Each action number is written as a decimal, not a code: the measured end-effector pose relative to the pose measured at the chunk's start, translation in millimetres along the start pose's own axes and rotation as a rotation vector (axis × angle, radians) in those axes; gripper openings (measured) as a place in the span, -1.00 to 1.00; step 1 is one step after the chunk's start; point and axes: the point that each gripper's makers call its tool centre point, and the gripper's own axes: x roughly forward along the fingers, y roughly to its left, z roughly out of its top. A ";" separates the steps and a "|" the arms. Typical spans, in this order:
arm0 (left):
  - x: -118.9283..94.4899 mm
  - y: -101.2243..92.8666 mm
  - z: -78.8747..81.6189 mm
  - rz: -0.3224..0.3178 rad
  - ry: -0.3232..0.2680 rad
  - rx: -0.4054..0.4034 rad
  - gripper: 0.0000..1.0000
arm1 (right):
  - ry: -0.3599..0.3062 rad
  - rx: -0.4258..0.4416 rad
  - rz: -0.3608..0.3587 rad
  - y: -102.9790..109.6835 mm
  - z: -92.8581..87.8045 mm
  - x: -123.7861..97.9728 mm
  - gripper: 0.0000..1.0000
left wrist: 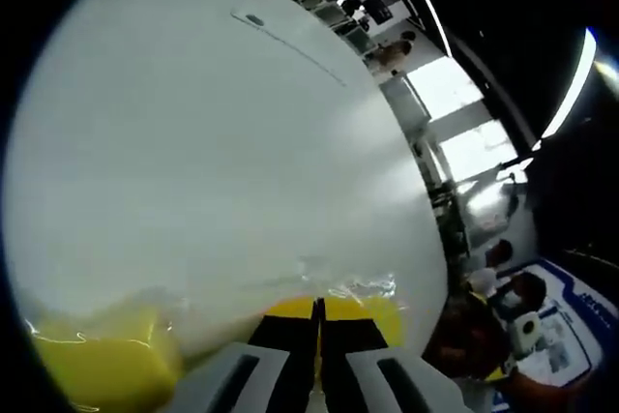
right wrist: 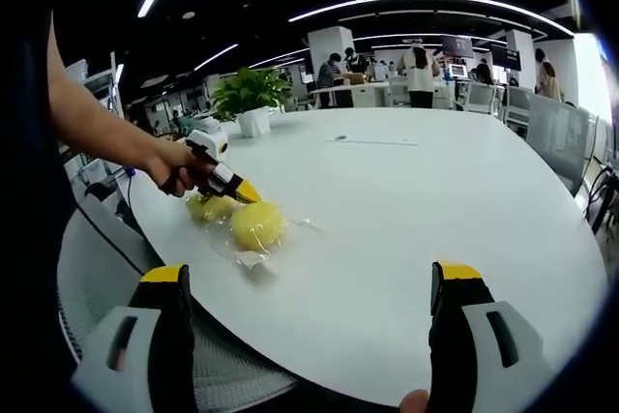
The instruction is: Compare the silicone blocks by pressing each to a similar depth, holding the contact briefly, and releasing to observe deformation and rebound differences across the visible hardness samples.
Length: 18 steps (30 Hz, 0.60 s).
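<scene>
Two yellow silicone blocks lie on the white table in clear plastic wrap. In the right gripper view the rounder block is nearer and a paler block lies behind it to the left. A person's hand holds my left gripper, whose yellow tips point down where the two blocks meet. In the left gripper view my left gripper is shut, jaws together, low over the table, with a yellow block at lower left. My right gripper hangs open, back from the table edge.
A potted plant stands at the table's far left. A small dark item lies on the far side of the table. People and desks are in the background. A mesh chair sits by the near table edge.
</scene>
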 end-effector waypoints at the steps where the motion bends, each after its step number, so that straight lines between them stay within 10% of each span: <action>1: -0.1 -0.3 -0.1 -0.001 0.002 0.001 -1.00 | 0.000 -0.001 -0.001 -0.1 0.3 -0.3 0.93; 18: -7.9 -5.2 -2.9 0.016 -0.003 -0.031 -1.00 | -0.005 -0.001 0.002 1.6 1.4 -0.1 0.93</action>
